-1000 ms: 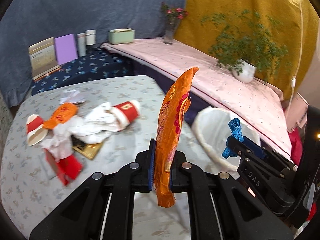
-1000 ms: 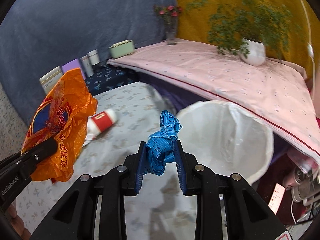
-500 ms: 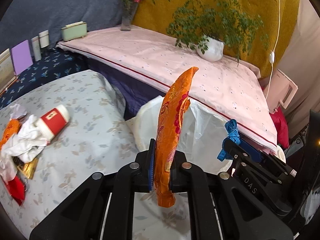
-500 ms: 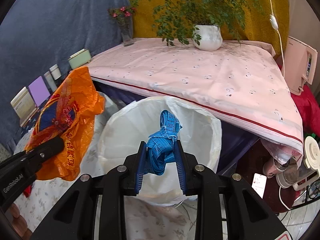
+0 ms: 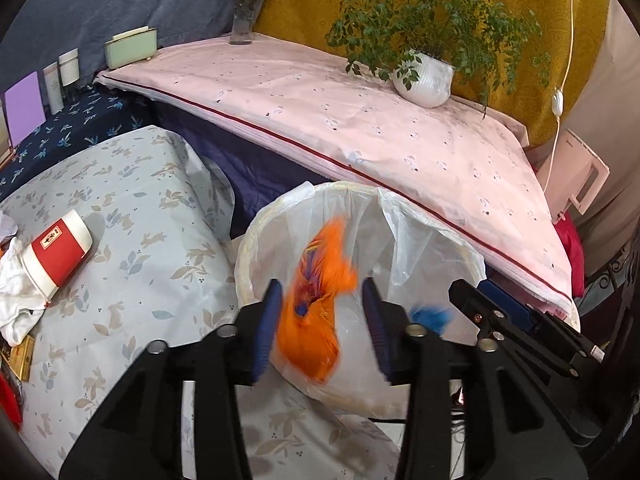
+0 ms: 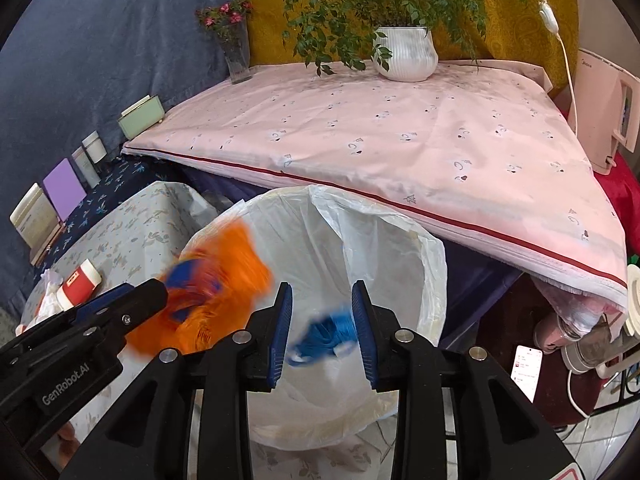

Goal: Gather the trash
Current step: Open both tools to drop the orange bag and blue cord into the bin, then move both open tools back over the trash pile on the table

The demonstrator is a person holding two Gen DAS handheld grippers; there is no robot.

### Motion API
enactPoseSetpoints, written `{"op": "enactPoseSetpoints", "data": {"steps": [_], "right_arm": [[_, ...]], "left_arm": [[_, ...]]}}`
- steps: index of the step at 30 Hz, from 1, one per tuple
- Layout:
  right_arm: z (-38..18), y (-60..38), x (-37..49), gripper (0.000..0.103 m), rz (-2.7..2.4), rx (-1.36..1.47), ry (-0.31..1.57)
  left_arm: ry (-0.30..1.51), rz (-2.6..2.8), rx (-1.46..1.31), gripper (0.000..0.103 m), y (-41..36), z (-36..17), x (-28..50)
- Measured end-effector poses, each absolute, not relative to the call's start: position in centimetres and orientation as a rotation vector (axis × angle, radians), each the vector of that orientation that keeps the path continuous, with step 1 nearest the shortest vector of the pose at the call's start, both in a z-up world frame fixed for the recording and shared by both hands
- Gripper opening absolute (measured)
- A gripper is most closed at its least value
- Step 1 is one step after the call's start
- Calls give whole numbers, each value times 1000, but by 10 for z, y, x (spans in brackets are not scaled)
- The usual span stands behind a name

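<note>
Both grippers hover over a white-lined trash bin (image 5: 400, 240), also in the right wrist view (image 6: 400, 248). My left gripper (image 5: 324, 320) is open; the orange plastic bag (image 5: 316, 312) is blurred, falling between its fingers into the bin. It also shows in the right wrist view (image 6: 216, 296). My right gripper (image 6: 322, 328) is open; the blue crumpled tape (image 6: 328, 336) is blurred, dropping into the bin. It also shows in the left wrist view (image 5: 430, 316). More trash lies on the table: a red-and-white paper cup (image 5: 56, 252) and white tissue (image 5: 16, 300).
The floral-cloth table (image 5: 132, 208) is left of the bin. A pink-covered bench (image 5: 360, 120) behind holds a potted plant (image 5: 426, 76), a flower vase (image 5: 244, 12) and a green box (image 5: 130, 46). A pink kettle (image 6: 604, 112) and clutter stand at right.
Both grippers have opened over the bin. The orange bag and the blue tape left the fingers and are falling into it.
</note>
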State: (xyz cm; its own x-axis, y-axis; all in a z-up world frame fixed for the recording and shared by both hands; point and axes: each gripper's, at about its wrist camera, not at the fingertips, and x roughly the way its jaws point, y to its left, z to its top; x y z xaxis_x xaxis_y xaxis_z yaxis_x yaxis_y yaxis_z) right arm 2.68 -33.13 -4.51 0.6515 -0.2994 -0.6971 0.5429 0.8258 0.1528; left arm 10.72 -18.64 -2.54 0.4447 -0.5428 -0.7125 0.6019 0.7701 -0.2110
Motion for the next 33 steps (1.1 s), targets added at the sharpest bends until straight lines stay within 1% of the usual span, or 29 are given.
{"op": "enactPoseSetpoints", "data": {"steps": [1,2,3,6,7,8,14,15,18,24,33], "right_arm": [[-45,-331,28,35,-490,368,714],[-45,-331,29,41,-488,370,713],[-45,-330,29,45,-487,374,709],[-41,-327,29,50,-487,370,697],[-40,-325,29,51,-486,367,695],[-38,-323,29,51,-483,364,693],[-29,-306,28,54,-453,354,683],[-28,-303,28,56,-448,350,682],[-23,-288,28,57,-425,337,677],[-17,-253,33,58,-360,303,679],[-11,-193,45,58,-248,246,691]], "left_arm": [[849,-708,77,49,-186,-25,108],[844,-701,81,52,-185,-25,108],[841,-696,84,58,-184,-25,109],[830,-679,84,61,-176,-23,109],[830,-673,82,66,-174,-23,110],[827,-659,78,67,-170,-22,110],[806,-590,66,71,-142,-18,106],[805,-574,59,72,-135,-17,106],[795,-526,36,76,-115,-13,104],[766,-411,16,83,-69,-6,100],[778,-211,-43,84,9,-10,100]]}}
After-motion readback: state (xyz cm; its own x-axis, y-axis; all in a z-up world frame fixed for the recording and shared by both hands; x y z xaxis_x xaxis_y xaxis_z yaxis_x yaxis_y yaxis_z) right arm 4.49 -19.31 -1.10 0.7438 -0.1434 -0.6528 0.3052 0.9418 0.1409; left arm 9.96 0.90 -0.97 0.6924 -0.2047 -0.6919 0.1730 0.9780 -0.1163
